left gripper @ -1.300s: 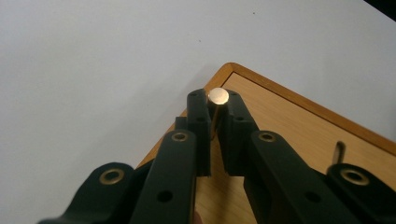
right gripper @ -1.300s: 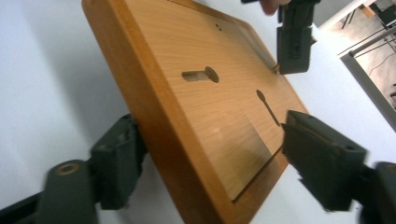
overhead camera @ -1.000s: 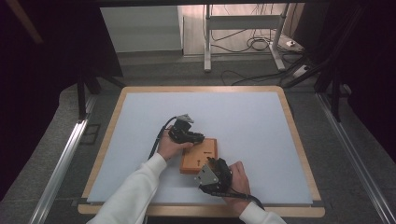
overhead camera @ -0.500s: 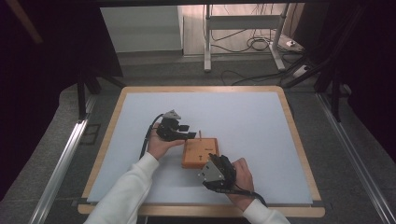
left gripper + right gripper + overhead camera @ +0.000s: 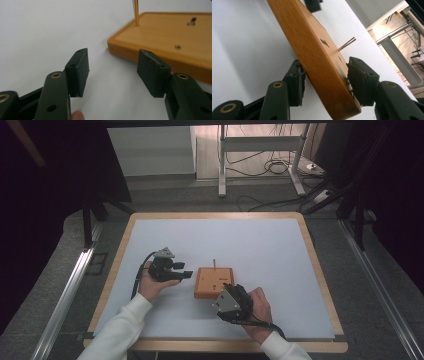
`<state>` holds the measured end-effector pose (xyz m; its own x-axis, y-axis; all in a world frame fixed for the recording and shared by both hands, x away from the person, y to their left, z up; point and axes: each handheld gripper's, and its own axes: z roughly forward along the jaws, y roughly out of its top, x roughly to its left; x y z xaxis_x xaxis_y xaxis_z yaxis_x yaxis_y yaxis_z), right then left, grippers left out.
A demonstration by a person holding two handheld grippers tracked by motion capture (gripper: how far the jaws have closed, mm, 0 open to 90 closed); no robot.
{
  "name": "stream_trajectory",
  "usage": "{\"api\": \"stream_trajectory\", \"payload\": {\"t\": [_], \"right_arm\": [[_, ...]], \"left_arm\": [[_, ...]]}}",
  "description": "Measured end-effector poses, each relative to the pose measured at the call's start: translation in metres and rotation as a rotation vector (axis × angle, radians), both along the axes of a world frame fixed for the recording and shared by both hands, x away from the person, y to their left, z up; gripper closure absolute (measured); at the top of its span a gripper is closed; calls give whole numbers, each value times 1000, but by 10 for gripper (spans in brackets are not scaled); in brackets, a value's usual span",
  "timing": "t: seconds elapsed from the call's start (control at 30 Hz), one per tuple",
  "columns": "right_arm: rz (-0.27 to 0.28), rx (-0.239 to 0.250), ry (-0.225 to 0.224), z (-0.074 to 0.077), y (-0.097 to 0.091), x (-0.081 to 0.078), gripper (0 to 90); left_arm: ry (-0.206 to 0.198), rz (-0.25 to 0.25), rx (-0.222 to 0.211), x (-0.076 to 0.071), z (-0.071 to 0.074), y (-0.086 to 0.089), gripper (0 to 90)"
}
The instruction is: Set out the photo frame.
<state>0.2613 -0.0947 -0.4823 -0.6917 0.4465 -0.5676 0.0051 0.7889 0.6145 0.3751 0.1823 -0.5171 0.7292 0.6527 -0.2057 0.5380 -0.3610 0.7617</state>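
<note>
A flat wooden block (image 5: pixel 214 281) lies on the white table with a thin stick (image 5: pixel 214 263) standing upright at its far edge. My left gripper (image 5: pixel 186 275) hovers just left of the block. Its jaws have just been opening, and nothing is between them (image 5: pixel 112 72). The block (image 5: pixel 170 35) and stick (image 5: pixel 136 12) lie ahead of it to the right. My right gripper (image 5: pixel 227 289) sits at the block's near right corner. Its jaws have just been closing, and the pads (image 5: pixel 324 82) press on either side of the block (image 5: pixel 312 50).
The white tabletop (image 5: pixel 260 245) has a wooden rim (image 5: pixel 215 215). Metal rails run along both sides, and a frame (image 5: pixel 260 145) with cables stands on the floor beyond the far edge. The left gripper's tip (image 5: pixel 312 5) shows past the block in the right gripper view.
My left gripper has moved left, off the block, and opened, leaving the stick standing alone. The right hand has stayed at the block's near corner.
</note>
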Motion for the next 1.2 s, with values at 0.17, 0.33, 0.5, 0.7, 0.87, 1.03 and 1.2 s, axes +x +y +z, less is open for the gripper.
{"api": "stream_trajectory", "payload": {"t": [0.17, 0.33, 0.5, 0.7, 0.87, 1.03, 1.2], "right_arm": [[11, -6, -1, 2, -1, 2, 504], [21, 0, 3, 5, 0, 5, 518], [30, 5, 15, 13, 3, 12, 545], [52, -11, 44, 24, 7, 22, 569], [69, -18, 73, 31, 8, 30, 583], [77, -35, 86, 36, 10, 34, 592], [100, -41, 102, 42, 11, 42, 613]], "left_arm": [[2, -15, 7, -13, -5, 10, 415], [22, -16, -3, -24, -10, 22, 409], [34, 3, -16, -27, -14, 33, 410], [58, 11, -27, -25, -18, 39, 415], [67, 16, -29, -24, -19, 41, 415], [66, 11, -27, -24, -19, 40, 415], [66, 6, -25, -24, -19, 39, 416]]}}
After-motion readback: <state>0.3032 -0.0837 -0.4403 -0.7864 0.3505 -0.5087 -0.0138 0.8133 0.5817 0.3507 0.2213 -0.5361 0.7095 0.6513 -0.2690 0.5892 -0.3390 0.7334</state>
